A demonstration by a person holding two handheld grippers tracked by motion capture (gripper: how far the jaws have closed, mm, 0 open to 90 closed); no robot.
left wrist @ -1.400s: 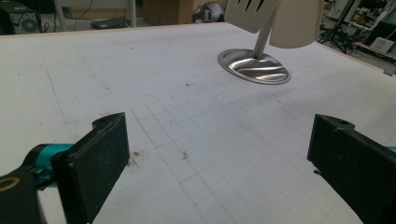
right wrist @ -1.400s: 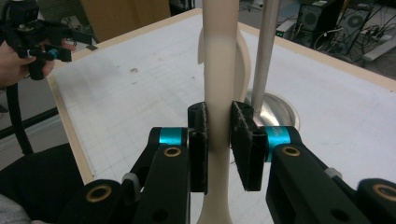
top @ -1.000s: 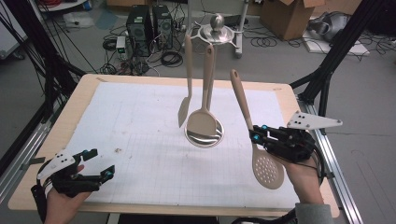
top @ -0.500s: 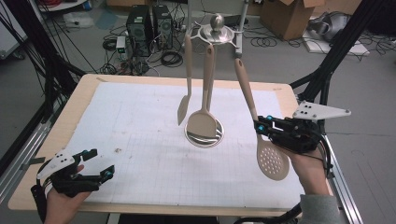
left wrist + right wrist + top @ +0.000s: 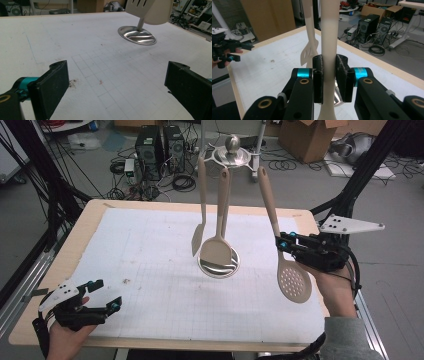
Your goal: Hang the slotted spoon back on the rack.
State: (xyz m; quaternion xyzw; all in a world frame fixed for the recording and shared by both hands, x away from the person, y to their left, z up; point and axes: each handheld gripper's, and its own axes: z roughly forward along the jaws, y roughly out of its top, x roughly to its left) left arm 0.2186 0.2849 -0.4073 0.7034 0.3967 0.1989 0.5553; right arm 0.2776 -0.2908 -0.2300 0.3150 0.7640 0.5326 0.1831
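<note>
Two fingers (image 5: 319, 75) tight on skimmer (image 5: 294, 280) handle, aloft.

Lab, computer towers (image 5: 159, 145), tangled floor cables (image 5: 182, 182), cardboard boxes (image 5: 305, 137)

Black gripper (image 5: 285, 244), teal pins, grey plate, grey sleeve (image 5: 345, 340)

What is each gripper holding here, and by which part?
The right gripper clamps the slotted spoon by its handle, just above the bowl. The left gripper holds nothing, its jaws open.
</note>
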